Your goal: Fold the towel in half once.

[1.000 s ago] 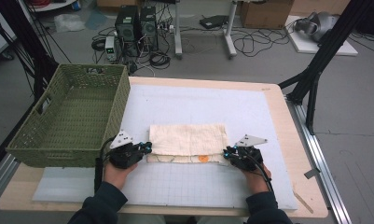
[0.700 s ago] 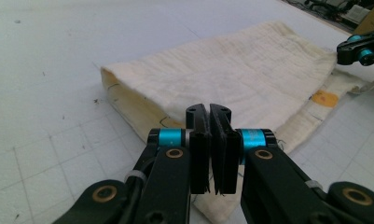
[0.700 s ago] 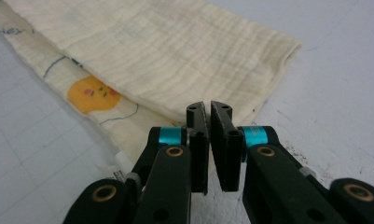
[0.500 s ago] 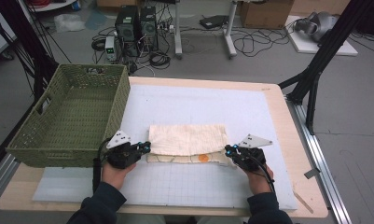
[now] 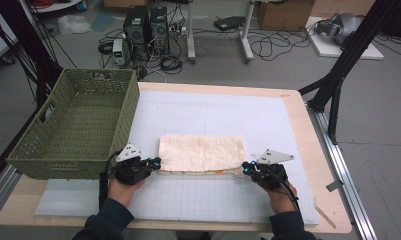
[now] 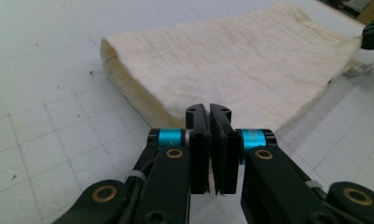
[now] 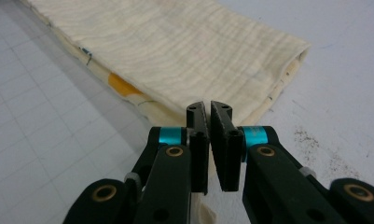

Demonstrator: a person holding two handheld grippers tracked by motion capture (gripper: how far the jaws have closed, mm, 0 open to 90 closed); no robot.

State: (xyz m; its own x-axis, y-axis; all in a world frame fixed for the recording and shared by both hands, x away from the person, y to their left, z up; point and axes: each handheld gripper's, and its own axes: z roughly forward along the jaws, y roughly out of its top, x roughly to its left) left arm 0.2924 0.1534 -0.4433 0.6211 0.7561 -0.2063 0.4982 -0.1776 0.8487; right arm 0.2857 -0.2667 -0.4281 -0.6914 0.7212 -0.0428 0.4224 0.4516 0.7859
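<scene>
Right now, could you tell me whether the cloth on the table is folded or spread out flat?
Folded. The cloth lies in stacked layers: both gripper views show a rounded fold at its end and a lower layer sticking out under the top one.

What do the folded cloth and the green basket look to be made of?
Folded cloth: soft woven cotton-like fabric, cream and matt; fine ribbed weave lines show in both gripper views, with an orange print on a lower layer. Green basket: woven wicker or plastic strands, olive, matt; the interlaced weave shows, but the exact material is unclear.
</scene>
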